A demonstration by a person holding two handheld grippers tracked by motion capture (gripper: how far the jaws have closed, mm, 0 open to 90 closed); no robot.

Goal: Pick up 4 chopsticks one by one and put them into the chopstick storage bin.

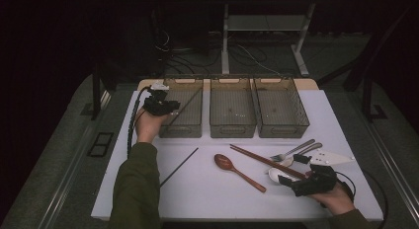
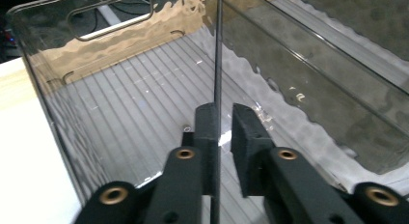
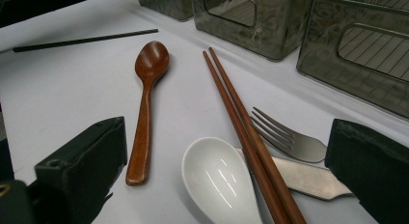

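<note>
My left gripper hangs over the left clear bin. A thin black chopstick runs between its jaws and slants down into that bin. The stick lies against one pad, and a narrow gap separates it from the other pad. A second black chopstick lies on the white table. My right gripper rests open near the front right, with a white ceramic spoon between its wide jaws.
A brown wooden spoon, a pair of brown chopsticks, a metal fork and a flat metal handle lie by the right gripper. A middle bin and a right bin stand behind them.
</note>
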